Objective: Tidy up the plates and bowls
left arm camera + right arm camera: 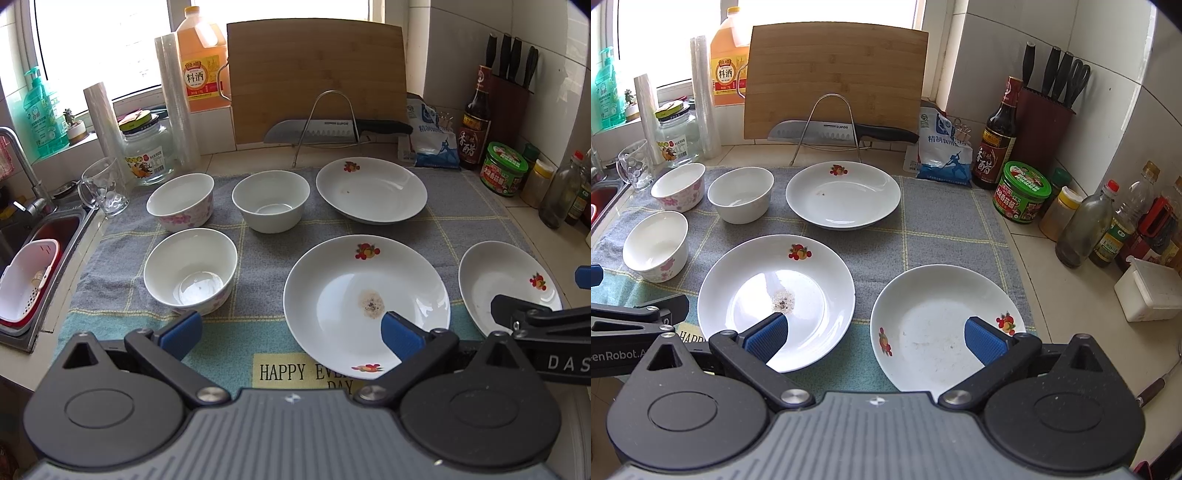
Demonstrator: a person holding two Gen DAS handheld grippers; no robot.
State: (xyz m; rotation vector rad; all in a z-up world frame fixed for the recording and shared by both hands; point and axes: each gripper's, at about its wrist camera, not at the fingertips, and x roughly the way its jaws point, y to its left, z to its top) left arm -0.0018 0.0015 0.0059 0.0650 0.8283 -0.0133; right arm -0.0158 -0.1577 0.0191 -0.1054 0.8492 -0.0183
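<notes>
Plates and bowls lay unstacked on the towel (258,236). Left gripper (291,334) and right gripper (875,334) hung wide open, empty. Nearest plates (775,299), then bowls (190,271) behind, all still unsorted.

Bare towel (945,221) lies open at 1 o'clock in the right wrist view, between the far plate (843,195) and the sauce jar (1023,192). At 3 o'clock, bottles (1082,229) crowd the wall. At 12, the knife rack (829,125) blocks the back.
</notes>
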